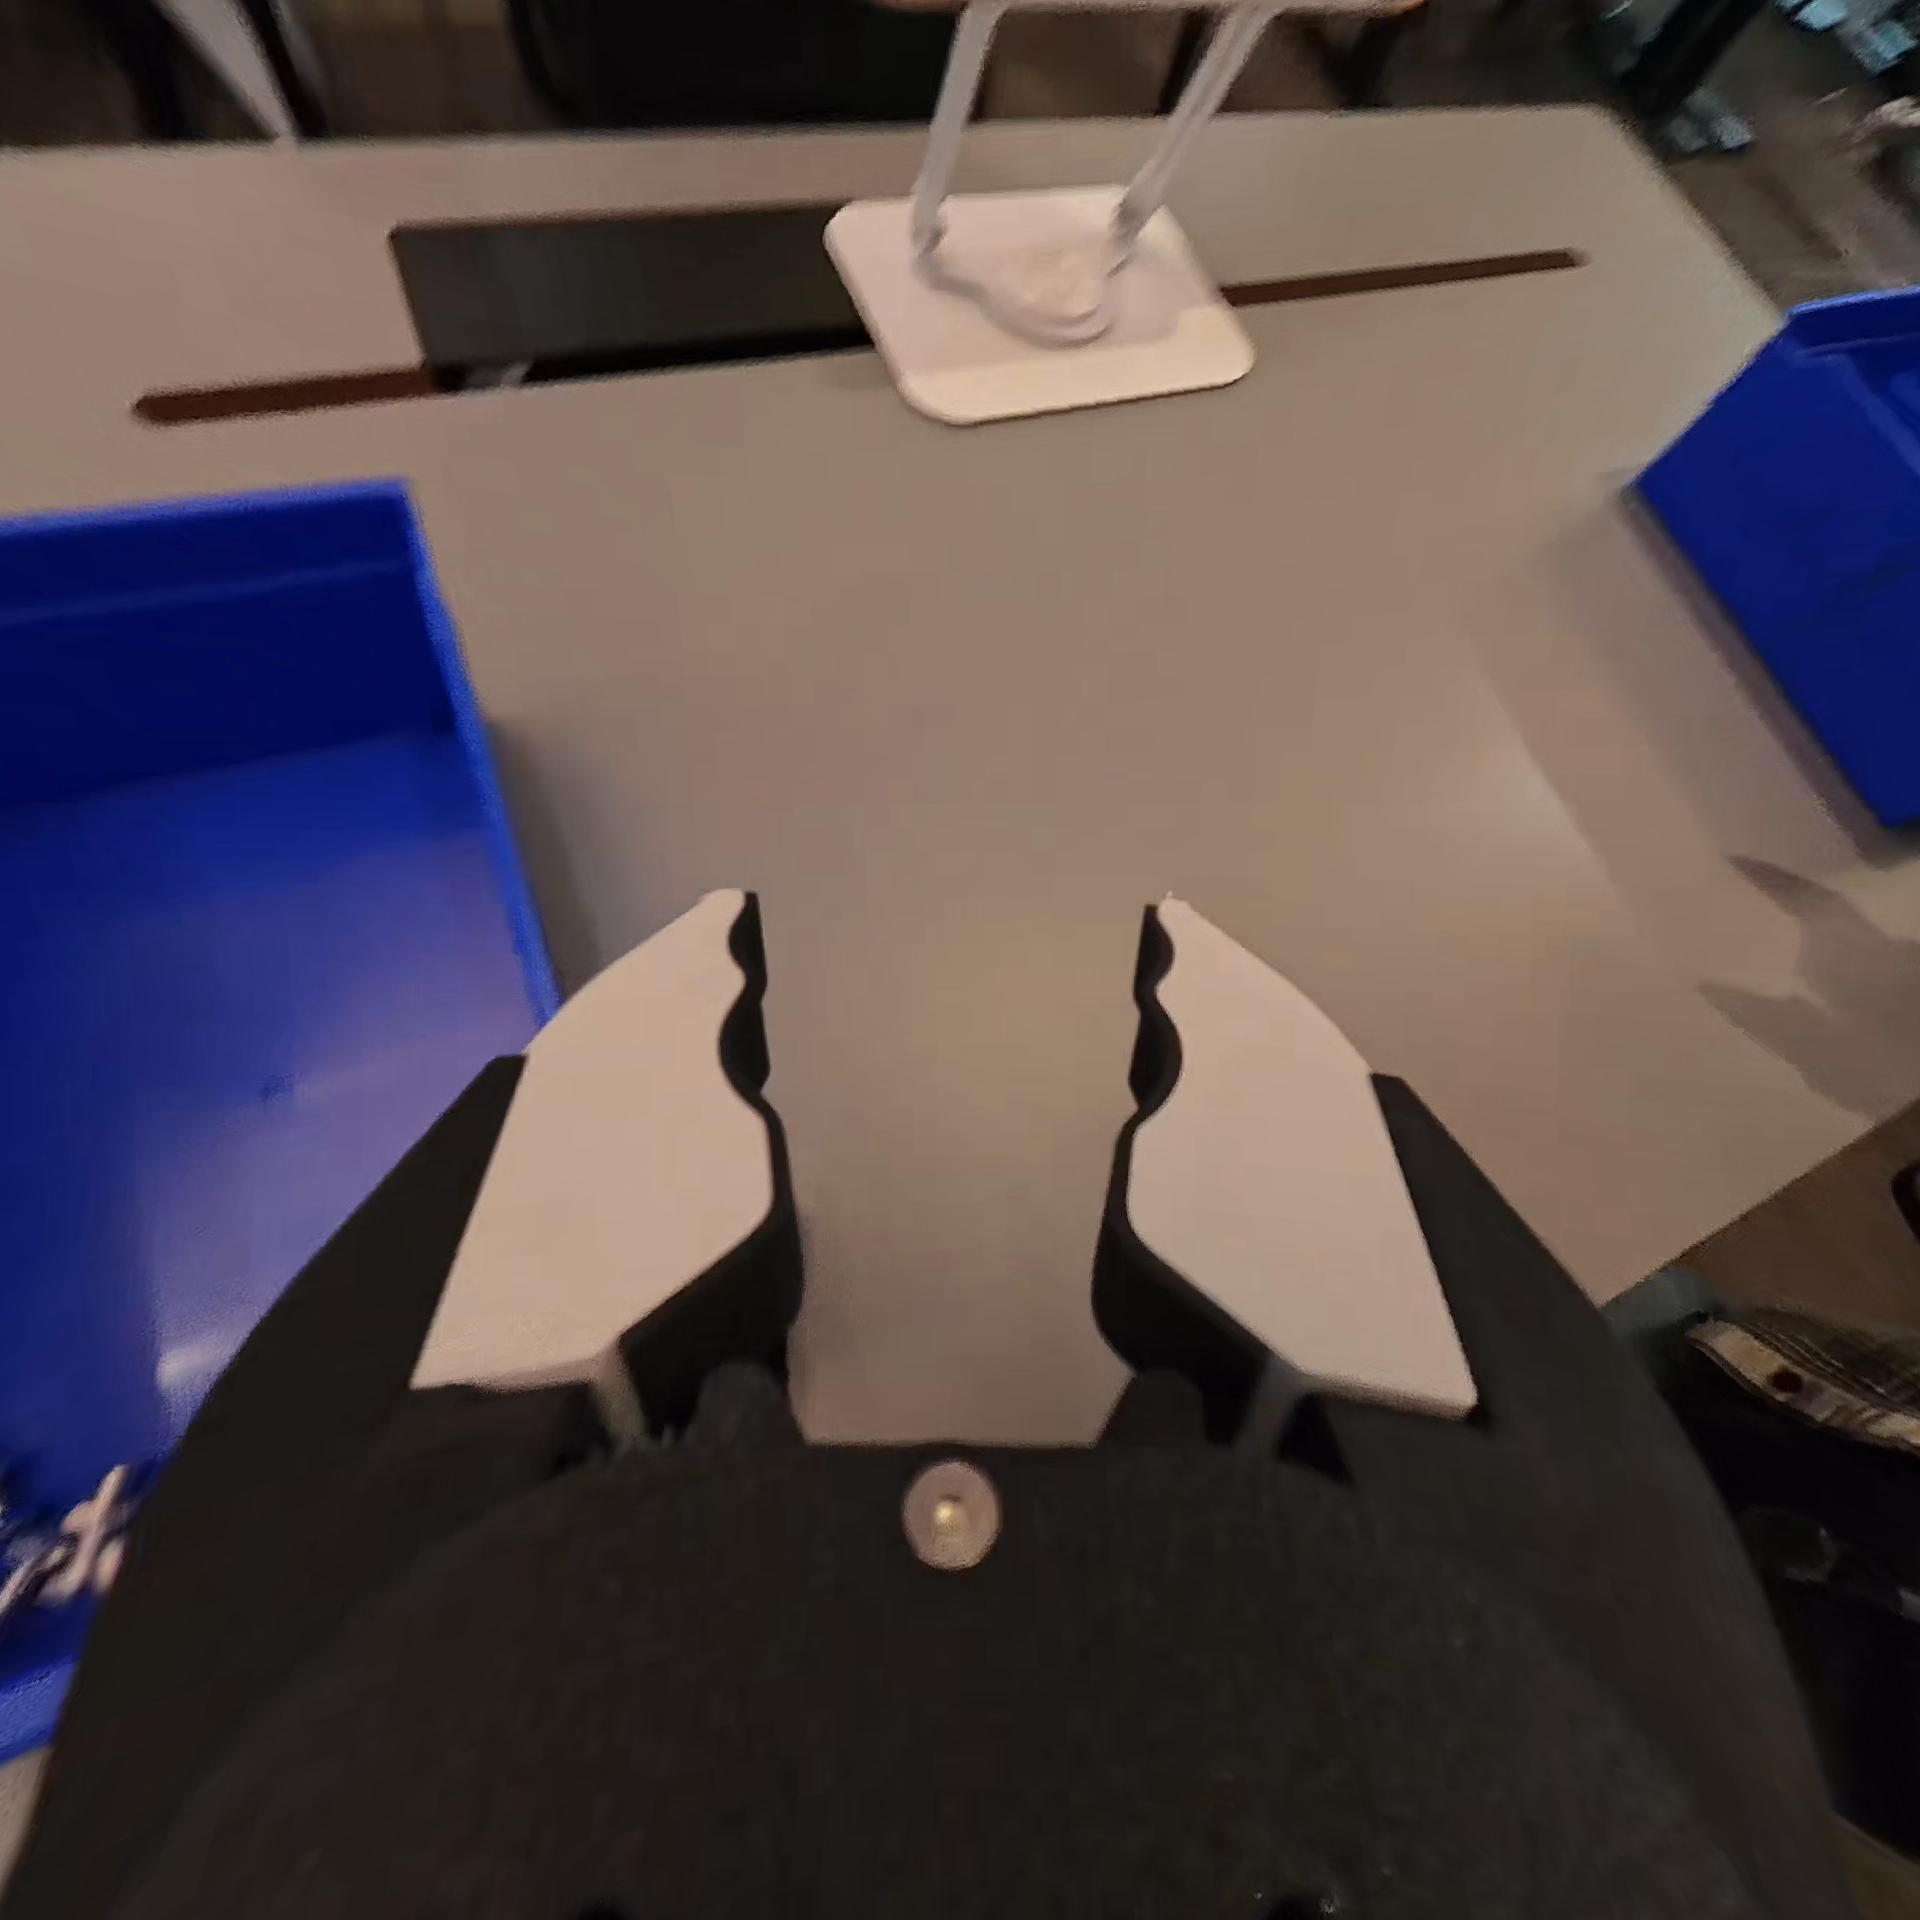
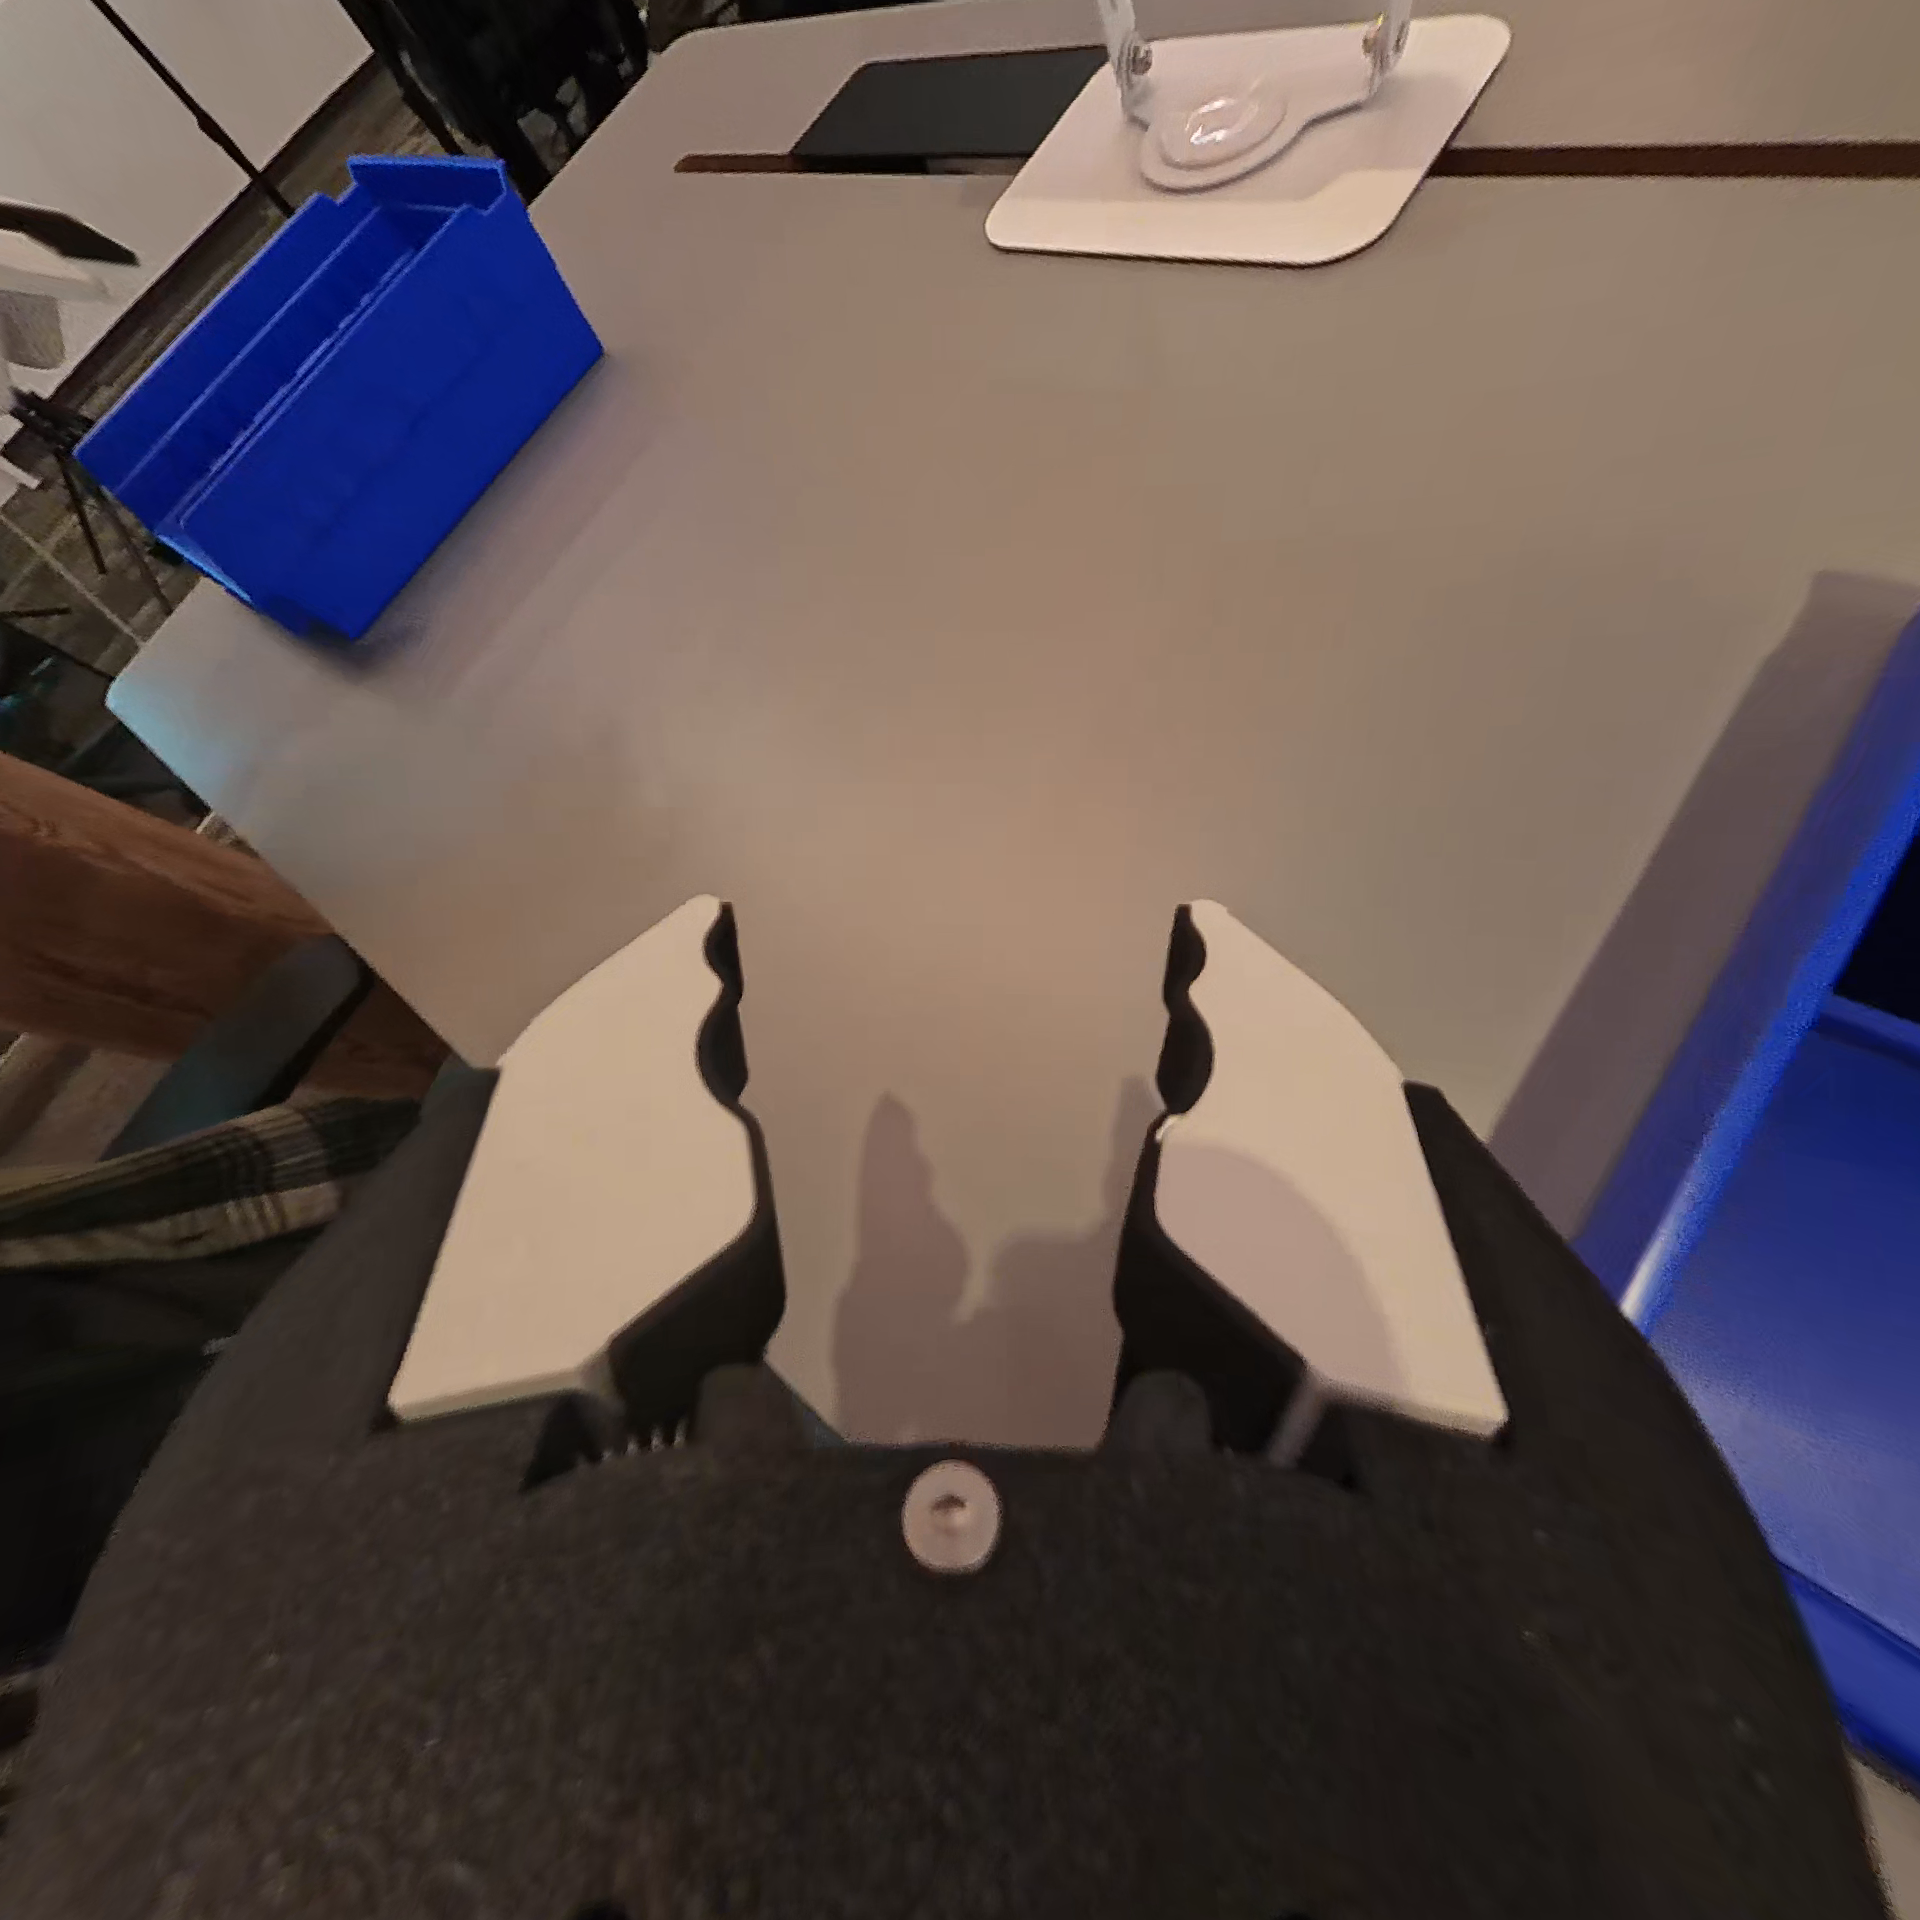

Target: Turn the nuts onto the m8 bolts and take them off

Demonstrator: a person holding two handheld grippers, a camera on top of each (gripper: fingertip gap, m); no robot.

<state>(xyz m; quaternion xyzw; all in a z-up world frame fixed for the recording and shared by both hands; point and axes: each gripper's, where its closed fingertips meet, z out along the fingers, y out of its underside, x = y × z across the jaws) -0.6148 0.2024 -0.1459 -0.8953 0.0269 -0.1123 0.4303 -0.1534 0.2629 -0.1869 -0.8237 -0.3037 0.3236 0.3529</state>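
My left gripper (image 1: 951,909) is open and empty above the grey table (image 1: 987,644). A blue bin (image 1: 239,935) lies close at its left; small pale pieces (image 1: 62,1548) show blurred at the bin's near corner. My right gripper (image 2: 951,920) is open and empty above the same table (image 2: 987,582). A blue bin (image 2: 1787,1195) lies close at its right. No nut or bolt shows clearly in either view.
A white stand base (image 1: 1039,301) with clear legs sits at the back, also in the right wrist view (image 2: 1247,145). A dark slot (image 1: 623,281) runs across the table's back. The far blue bin shows in each view (image 1: 1808,540) (image 2: 343,384). A plaid sleeve (image 2: 187,1174) lies low left. Left tips to right tips: about 50 cm.
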